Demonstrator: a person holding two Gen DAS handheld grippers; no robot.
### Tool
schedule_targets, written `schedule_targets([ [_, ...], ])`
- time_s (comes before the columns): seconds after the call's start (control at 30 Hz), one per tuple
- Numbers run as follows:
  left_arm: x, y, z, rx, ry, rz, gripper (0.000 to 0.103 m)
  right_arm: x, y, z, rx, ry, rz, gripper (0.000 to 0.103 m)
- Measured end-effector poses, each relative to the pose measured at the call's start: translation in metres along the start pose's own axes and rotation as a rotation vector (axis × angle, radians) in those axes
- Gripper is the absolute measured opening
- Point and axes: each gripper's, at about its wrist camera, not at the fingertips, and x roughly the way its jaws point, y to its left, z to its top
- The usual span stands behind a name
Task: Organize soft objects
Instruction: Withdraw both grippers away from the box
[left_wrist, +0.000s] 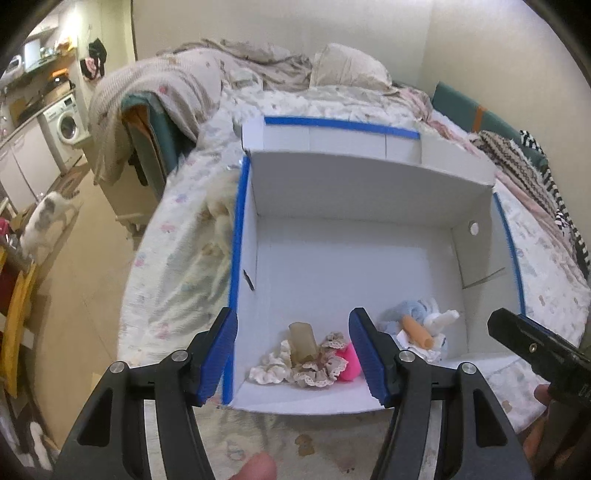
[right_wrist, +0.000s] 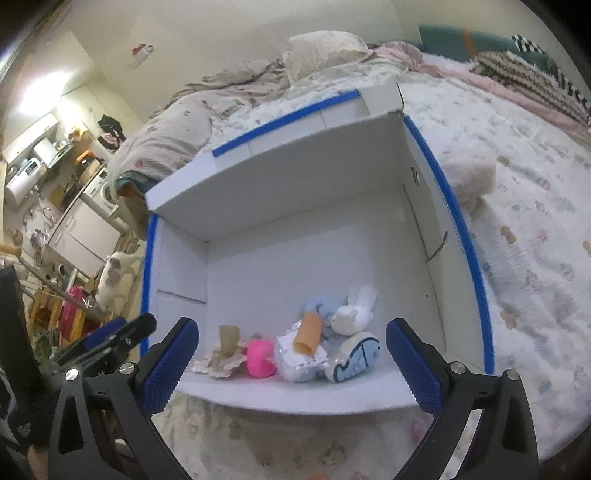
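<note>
text: none legible | box (left_wrist: 354, 258): unmarked | bedsheet (right_wrist: 524, 236): printed figures only, no words

Matt white cardboard box (left_wrist: 354, 192), lace-edged cloth scrunchies (left_wrist: 314, 365), seemingly fleecy bedspread (right_wrist: 524, 236).

White cardboard box (left_wrist: 369, 192), blue-taped rim, open on bed. Lace scrunchies (left_wrist: 314, 369), pink piece (right_wrist: 260, 358) between left tool's fingers; light-blue plush bundle (right_wrist: 325, 347) between right tool's.

Premises: a lived-in home, one-room flat. Evidence: unmade bed (left_wrist: 369, 103) with pillow (left_wrist: 347, 68) and patterned sheet; washing machine (left_wrist: 66, 123) beneath kitchen cabinets (right_wrist: 85, 229) alongside
</note>
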Motion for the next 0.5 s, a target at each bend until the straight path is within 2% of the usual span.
schedule_targets([
  [0.03, -0.009, 0.001, -0.002, 0.010, -0.020, -0.001, 0.060, -0.005, 0.003, -0.002, -0.011, -0.011, -0.002, 0.103],
  [0.1, -0.022, 0.005, -0.008, 0.009, -0.044, -0.002, 0.068, -0.015, 0.009, -0.006, -0.036, -0.030, -0.009, 0.103],
  [0.13, -0.028, 0.007, -0.011, 0.003, -0.053, -0.010, 0.077, -0.019, 0.011, -0.009, -0.042, -0.033, -0.009, 0.103],
  [0.23, -0.045, 0.015, -0.022, -0.011, -0.072, -0.024, 0.084, -0.032, 0.012, -0.018, -0.022, -0.038, 0.007, 0.103],
  [0.33, -0.057, 0.023, -0.032, -0.026, -0.079, -0.039, 0.099, -0.048, 0.013, -0.025, -0.014, -0.061, 0.020, 0.103],
  [0.43, -0.067, 0.031, -0.046, -0.037, -0.092, -0.063, 0.102, -0.063, 0.018, -0.034, -0.043, -0.099, 0.006, 0.103],
  [0.5, -0.070, 0.031, -0.055, -0.028, -0.092, -0.039, 0.102, -0.070, 0.021, -0.041, -0.066, -0.130, -0.006, 0.103],
])
